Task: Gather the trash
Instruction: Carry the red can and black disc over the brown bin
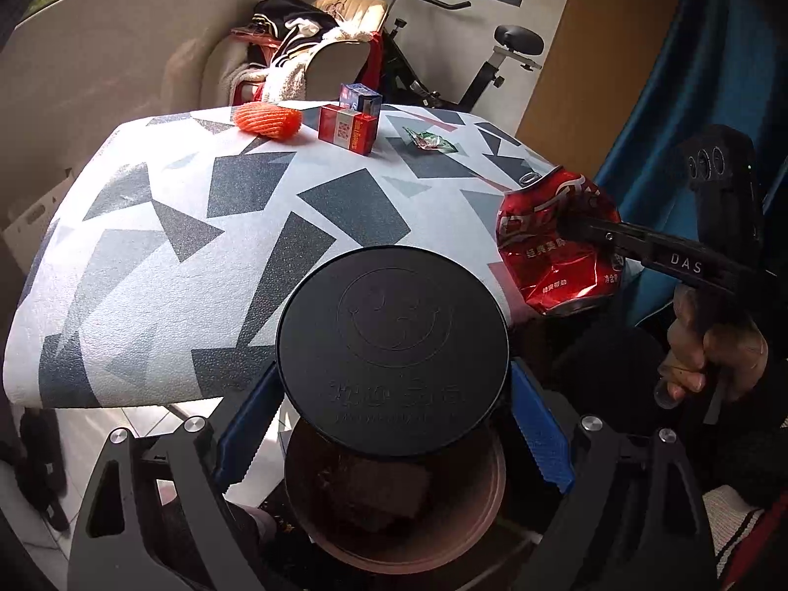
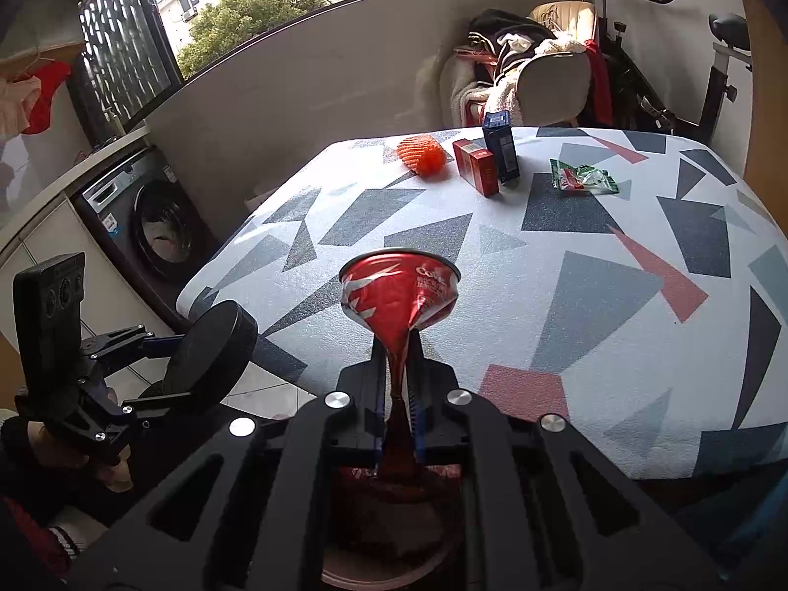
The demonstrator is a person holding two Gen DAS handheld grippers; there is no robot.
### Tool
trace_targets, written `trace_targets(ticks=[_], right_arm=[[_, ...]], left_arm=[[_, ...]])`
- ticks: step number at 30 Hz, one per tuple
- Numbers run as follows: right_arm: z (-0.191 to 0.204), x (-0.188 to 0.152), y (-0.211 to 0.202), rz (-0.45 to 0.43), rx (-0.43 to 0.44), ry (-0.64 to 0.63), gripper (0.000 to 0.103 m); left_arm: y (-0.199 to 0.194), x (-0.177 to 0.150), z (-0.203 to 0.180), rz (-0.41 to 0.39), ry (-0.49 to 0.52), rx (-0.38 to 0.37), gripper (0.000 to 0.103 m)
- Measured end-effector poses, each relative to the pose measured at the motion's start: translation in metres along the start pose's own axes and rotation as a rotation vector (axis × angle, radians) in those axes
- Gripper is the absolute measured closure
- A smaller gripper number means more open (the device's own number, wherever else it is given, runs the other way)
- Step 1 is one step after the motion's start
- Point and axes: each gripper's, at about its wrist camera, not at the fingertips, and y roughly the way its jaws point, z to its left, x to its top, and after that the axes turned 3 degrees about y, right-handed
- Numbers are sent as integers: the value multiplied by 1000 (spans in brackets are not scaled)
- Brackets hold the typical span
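My left gripper [image 1: 394,423] is shut on a round black lid [image 1: 392,349] and holds it raised above an open brown bin [image 1: 394,517]; the lid also shows in the right wrist view [image 2: 209,352]. My right gripper [image 2: 396,344] is shut on a crushed red cola can [image 2: 399,295], held at the table's near edge above the bin [image 2: 394,541]. The can also shows in the left wrist view [image 1: 559,241]. On the far side of the table lie an orange foam net [image 2: 423,153], a red box [image 2: 476,165], a blue box [image 2: 500,147] and a green wrapper [image 2: 581,180].
The patterned table [image 2: 541,271] fills the middle. A chair piled with clothes [image 2: 522,64] and an exercise bike [image 2: 689,74] stand behind it. A washing machine [image 2: 147,226] stands at the left.
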Motion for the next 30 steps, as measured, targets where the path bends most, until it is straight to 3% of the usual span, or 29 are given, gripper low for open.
trace_targets(ticks=[17, 30], right_arm=[[7, -25, 3, 42, 22, 4, 91], [29, -46, 33, 158, 75, -54, 91]], left_arm=[[8, -10, -7, 41, -28, -43, 14], [-43, 8, 36, -147, -166, 102, 7]])
